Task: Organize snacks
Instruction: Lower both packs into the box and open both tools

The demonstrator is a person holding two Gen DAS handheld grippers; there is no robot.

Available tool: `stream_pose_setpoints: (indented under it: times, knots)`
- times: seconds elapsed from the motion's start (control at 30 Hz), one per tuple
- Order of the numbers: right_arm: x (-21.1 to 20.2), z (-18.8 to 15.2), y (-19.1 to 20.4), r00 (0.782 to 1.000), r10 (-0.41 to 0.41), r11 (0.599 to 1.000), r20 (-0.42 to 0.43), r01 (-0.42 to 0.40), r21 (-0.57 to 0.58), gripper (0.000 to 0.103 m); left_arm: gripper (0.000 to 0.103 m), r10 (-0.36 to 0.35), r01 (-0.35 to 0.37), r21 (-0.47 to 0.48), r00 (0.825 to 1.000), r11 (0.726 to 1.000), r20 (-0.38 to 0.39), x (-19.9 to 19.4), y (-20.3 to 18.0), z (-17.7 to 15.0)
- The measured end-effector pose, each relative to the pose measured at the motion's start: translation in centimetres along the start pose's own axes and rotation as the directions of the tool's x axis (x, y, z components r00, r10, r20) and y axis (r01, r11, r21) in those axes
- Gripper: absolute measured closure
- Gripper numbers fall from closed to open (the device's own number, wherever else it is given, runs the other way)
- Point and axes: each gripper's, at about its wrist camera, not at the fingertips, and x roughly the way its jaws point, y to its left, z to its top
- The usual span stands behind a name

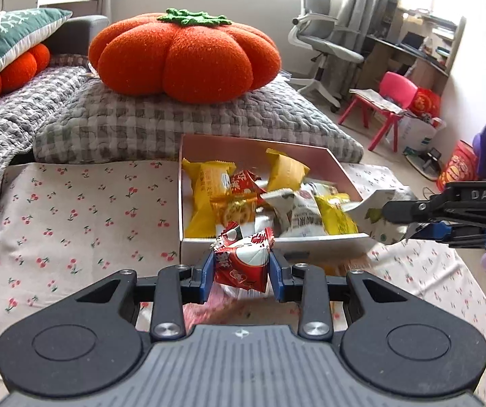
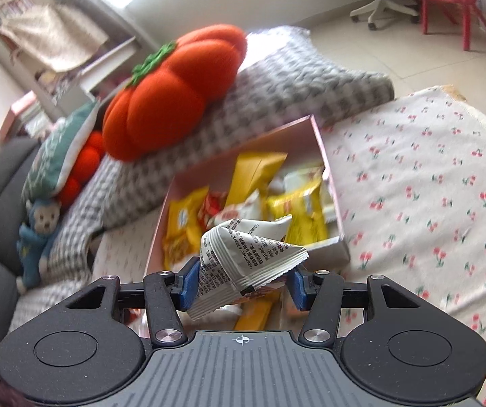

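Note:
A pink open box (image 1: 336, 165) (image 2: 328, 166) sits on the cherry-print cloth, filled with several yellow, red and white snack packets (image 1: 216, 196). My left gripper (image 1: 242, 271) is shut on a red and white snack packet (image 1: 243, 261), held just in front of the box's near wall. My right gripper (image 2: 243, 283) is shut on a white packet with black print (image 2: 243, 257), raised near the box's front corner. In the left wrist view the right gripper (image 1: 402, 218) comes in from the right, the white packet (image 1: 377, 217) in its jaws at the box's right corner.
A large orange pumpkin cushion (image 1: 185, 57) (image 2: 171, 91) rests on a grey checked quilt (image 1: 175, 125) behind the box. The cherry-print cloth (image 1: 73, 210) (image 2: 429, 196) spreads left and right. More packets (image 2: 253, 315) lie under the right gripper. An office chair (image 1: 324, 40) and red chair (image 1: 385, 108) stand beyond.

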Motion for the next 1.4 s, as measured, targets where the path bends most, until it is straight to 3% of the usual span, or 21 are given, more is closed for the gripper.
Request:
stream_pose_setpoints:
  times: [0.3, 0.6, 1.13, 1.23, 1.3, 1.4]
  knots:
    - [2.3, 2.3, -1.6, 0.998, 0.006, 0.997, 0.060, -0.010, 0.073, 0.051, 0.072, -0.026, 0.026, -0.131, 1.000, 0.991, 0.004, 3.5, -0.1, 3.6]
    - [3.9, 4.0, -3.2, 0.994, -0.018, 0.994, 0.104, 0.007, 0.111, 0.051, 0.072, -0.001, 0.002, -0.112, 1.000, 0.994, 0.008, 8.1, -2.4, 7.1]
    - [7.2, 5.1, -4.8, 0.994, -0.010, 0.996, 0.110, -0.001, 0.095, 0.049, 0.072, 0.096, -0.096, -0.039, 0.995, 0.995, 0.004, 13.7, -3.9, 9.4]
    - [7.1, 5.2, -4.8, 0.993, 0.002, 0.995, 0.120, -0.014, 0.098, 0.042, 0.066, 0.102, -0.101, -0.020, 0.995, 0.995, 0.008, 13.8, -4.1, 9.4]
    - [6.8, 5.4, -4.7, 0.991, 0.019, 0.994, 0.134, -0.033, 0.102, 0.031, 0.052, 0.115, -0.115, -0.015, 0.993, 0.993, 0.006, 13.6, -4.2, 9.3]
    - [6.2, 5.5, -4.2, 0.988, 0.030, 0.995, 0.150, -0.044, 0.091, 0.031, 0.043, 0.125, -0.125, -0.004, 0.992, 0.992, 0.009, 13.3, -4.4, 9.1]
